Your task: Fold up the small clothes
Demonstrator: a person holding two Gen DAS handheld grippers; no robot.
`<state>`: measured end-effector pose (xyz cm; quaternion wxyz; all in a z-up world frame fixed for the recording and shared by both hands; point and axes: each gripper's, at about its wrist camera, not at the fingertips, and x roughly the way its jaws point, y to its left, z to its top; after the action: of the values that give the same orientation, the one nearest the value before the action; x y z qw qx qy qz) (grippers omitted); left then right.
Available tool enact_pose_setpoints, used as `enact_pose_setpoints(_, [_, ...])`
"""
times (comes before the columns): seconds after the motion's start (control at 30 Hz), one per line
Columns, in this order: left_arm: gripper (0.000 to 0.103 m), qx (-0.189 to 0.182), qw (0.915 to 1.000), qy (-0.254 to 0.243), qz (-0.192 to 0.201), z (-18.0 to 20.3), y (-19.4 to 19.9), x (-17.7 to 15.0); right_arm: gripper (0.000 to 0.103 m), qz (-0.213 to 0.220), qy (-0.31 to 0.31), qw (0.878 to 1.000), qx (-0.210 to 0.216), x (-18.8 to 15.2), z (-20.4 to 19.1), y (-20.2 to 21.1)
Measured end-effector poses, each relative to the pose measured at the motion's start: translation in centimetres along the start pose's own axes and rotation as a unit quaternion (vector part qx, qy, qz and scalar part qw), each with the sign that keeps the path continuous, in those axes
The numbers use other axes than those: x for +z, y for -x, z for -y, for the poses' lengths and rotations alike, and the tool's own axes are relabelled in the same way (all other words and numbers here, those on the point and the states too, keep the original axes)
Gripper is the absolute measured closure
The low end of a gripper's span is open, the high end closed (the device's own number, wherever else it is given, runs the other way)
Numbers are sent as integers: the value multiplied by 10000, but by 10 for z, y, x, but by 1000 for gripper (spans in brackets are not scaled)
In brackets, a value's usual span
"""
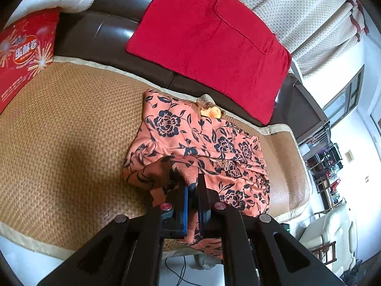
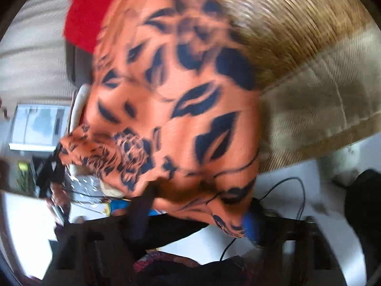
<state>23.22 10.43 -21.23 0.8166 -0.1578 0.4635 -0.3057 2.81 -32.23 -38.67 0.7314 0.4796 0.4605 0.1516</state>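
An orange garment with a dark blue flower print (image 1: 197, 138) lies rumpled on a woven straw mat (image 1: 66, 143) covering the sofa seat. My left gripper (image 1: 193, 186) is shut on a near edge of this cloth, which is pinched between its blue pads and lifted a little. In the blurred right wrist view the same garment (image 2: 181, 100) fills the picture. My right gripper (image 2: 200, 214) has a bunched corner of it between its blue pads, which appear to press on the cloth from both sides.
A red cushion (image 1: 207, 43) leans on the dark leather sofa back (image 1: 107, 31). A red printed box (image 1: 21, 54) stands at the mat's left end. A small yellow-orange item (image 1: 210, 112) lies behind the garment. A black cable (image 2: 297, 190) runs over the white floor.
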Motion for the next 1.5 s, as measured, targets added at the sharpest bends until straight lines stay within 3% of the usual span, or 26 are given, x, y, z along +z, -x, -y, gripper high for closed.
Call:
enact_pose_setpoints(0.03, [97, 30, 10000, -3, -15, -1, 2, -1, 89, -19, 106, 9999, 2, -2, -7, 4])
enact_pose_setpoints(0.17, [97, 86, 10000, 25, -28, -5, 6, -2, 91, 366, 512, 9977, 254, -5, -42, 34])
enact_pose_setpoints(0.3, [97, 78, 9999, 75, -35, -7, 5, 7, 93, 895, 814, 9913, 525, 17, -83, 66])
enact_pose_setpoints(0.43, [97, 128, 9999, 24, -96, -5, -5, 31, 93, 1383, 1017, 9829, 667, 64, -112, 95])
enact_pose_setpoints(0.57, [97, 126, 9999, -1, -95, -1, -18, 58, 93, 1761, 1031, 9776, 505, 116, -121, 119])
enact_pose_setpoints(0.63, [97, 87, 9999, -10, -111, 1, -28, 72, 93, 1814, 870, 9791, 294, 140, -118, 127])
enact_pose_setpoints(0.7, [97, 113, 9999, -20, -128, 2, -38, 78, 93, 1555, 714, 9852, 109, 155, -106, 128])
enact_pose_setpoints(0.8, [97, 12, 9999, -16, -132, 2, -45, 72, 88, 1128, 785, 9903, -222, 137, -95, 123])
enact_pose_setpoints(0.83, [97, -1, 9999, -32, -127, 1, -45, 68, 82, 845, 694, 9937, -230, 121, -85, 120])
enact_pose_setpoints(0.9, [97, -34, 9999, -27, -114, -2, -41, 61, 39, 628, 448, 9968, -227, 100, -66, 117])
enact_pose_setpoints(0.93, [97, -13, 9999, -4, -110, -5, -39, 59, 7, 563, 225, 9974, -397, 76, -48, 114])
enact_pose_setpoints(0.97, [97, 21, 9999, 28, -100, -8, -36, 57, 6, 566, 114, 9967, -574, 64, -37, 110])
enact_pose_setpoints(1.07, [97, 60, 9998, 154, -77, -19, -29, 53, 6, 341, -285, 9978, -501, 19, 7, 94])
enact_pose_setpoints(1.17, [97, 74, 9995, 309, -73, -25, -26, 48, 6, 208, -376, 9972, -612, 1, 33, 66])
enact_pose_setpoints(1.23, [97, 98, 9993, 346, -66, -25, -24, 45, 6, 332, -586, 9976, -174, -2, 48, 44])
enact_pose_setpoints(1.3, [97, 131, 9992, 365, -65, -23, -23, 42, 7, 192, -535, 9984, 31, -1, 48, 25])
enact_pose_setpoints(1.33, [97, 149, 9992, 365, -59, -23, -22, 41, 12, 72, -465, 9988, 151, -1, 46, 13])
enact_pose_setpoints(1.37, [97, 172, 9992, 357, -52, -21, -20, 40, 33, 15, -392, 9988, 282, -2, 41, 10])
enact_pose_setpoints(1.4, [97, 194, 9992, 340, -47, -20, -18, 39, 47, -32, -245, 9989, 402, -6, 32, 15])
enact_pose_setpoints(1.43, [97, 204, 9992, 328, -47, -19, -16, 38, 65, -42, -26, 9996, 291, -7, 22, 18])
enact_pose_setpoints(1.5, [97, 219, 9992, 326, -37, -19, -11, 36, 73, 28, 180, 9998, 127, -10, 9, 28])
